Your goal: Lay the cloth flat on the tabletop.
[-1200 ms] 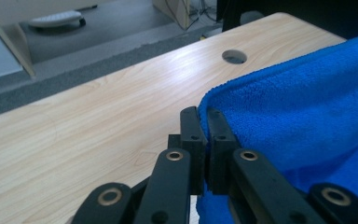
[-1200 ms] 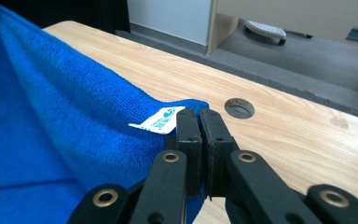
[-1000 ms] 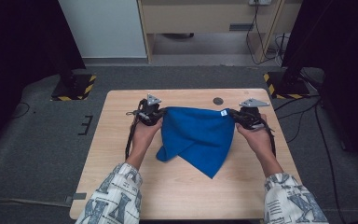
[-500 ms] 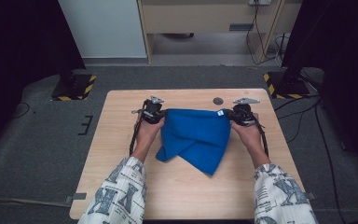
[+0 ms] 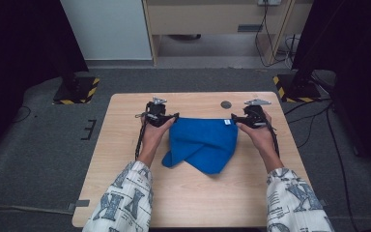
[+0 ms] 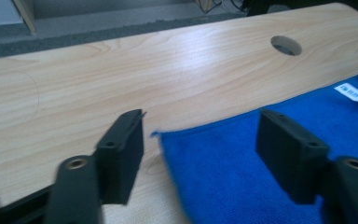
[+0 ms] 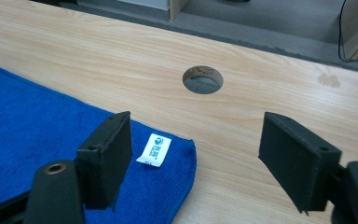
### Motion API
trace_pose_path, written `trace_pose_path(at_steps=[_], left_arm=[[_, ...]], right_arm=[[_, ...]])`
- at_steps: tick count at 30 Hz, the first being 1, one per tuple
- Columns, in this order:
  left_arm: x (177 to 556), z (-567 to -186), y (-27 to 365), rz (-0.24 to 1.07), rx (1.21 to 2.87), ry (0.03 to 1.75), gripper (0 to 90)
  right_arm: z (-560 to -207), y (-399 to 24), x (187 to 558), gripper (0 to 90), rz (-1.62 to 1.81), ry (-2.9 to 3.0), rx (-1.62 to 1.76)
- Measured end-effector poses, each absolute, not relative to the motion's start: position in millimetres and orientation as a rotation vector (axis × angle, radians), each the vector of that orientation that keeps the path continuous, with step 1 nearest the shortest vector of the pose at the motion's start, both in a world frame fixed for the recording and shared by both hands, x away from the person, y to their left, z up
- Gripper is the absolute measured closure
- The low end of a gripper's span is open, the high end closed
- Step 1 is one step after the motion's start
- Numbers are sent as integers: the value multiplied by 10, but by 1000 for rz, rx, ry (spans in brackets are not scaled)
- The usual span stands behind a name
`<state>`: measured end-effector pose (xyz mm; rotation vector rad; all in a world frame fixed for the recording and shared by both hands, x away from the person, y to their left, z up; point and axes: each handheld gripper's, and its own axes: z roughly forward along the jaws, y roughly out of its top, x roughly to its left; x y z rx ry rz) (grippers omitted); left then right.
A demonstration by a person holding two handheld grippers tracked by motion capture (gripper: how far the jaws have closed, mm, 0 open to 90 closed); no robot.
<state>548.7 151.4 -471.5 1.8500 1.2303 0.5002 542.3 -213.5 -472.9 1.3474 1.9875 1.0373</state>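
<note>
With both corners let go, the cloth [image 5: 204, 142] lies folded on the table [image 5: 125, 193]; a fold step looks just finished. Left gripper [image 6: 200, 140] and right gripper [image 7: 196, 149] have just spread their jaws, each straddling a corner untouched. Next probably calls for regripping. The white tag [image 7: 154, 150], beside the right gripper's left jaw, is unreadable.

cloth [image 5: 203, 145] — 1 | label [image 7: 154, 149] — 1 | grippers — 2: left gripper [image 5: 174, 117], right gripper [image 5: 235, 121] | table [image 5: 188, 203] — 1 | table hole [image 5: 226, 104] — 1
</note>
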Motion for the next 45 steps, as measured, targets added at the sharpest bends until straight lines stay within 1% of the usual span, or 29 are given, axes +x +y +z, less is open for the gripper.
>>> trace_pose_path(at_steps=[5,9,10,12,14,15,17,23,30,32,39,40,41,42,45], left_arm=[[5396,-4619,1491,507,1884,1191,211],[5249,-4541,1488,460,1882,1146,152],[5201,-4522,1495,451,1881,1134,142],[5094,-4494,1518,448,1883,1121,125],[4982,-4487,1548,443,1878,1115,115],[4922,-4493,1557,447,1879,1108,102],[4798,-4509,1576,468,1887,1087,44],[4493,-4587,1628,464,1905,1050,52],[4219,-4757,1654,441,1881,1027,59],[4170,-4796,1662,429,1865,1032,74],[4041,-4869,1733,452,1844,1031,82],[4022,-4886,1751,436,1840,1031,105],[4006,-4902,1765,426,1843,1033,133],[3985,-4932,1771,426,1850,1036,137],[3930,-5015,1757,451,1935,1022,132]], right_arm=[[-4675,-2132,5297,192,1047,2016,1314],[-4686,-2094,5133,144,1069,2069,1277],[-4689,-2080,5086,148,1071,2082,1264],[-4679,-2051,4963,194,1092,2092,1242],[-4665,-2024,4868,217,1096,2099,1229],[-4661,-2014,4821,248,1101,2103,1214],[-4658,-1989,4715,302,1114,2117,1193],[-4758,-1976,4420,408,1149,2151,1174],[-4979,-1953,4162,469,1162,2197,1191],[-5024,-1941,4111,486,1171,2212,1178],[-5073,-1957,3926,557,1202,2251,1139],[-5076,-1960,3893,573,1215,2245,1139],[-5079,-1961,3865,585,1218,2254,1129],[-5085,-1957,3844,593,1216,2257,1125],[-5132,-1936,3782,619,1198,2286,1106]])
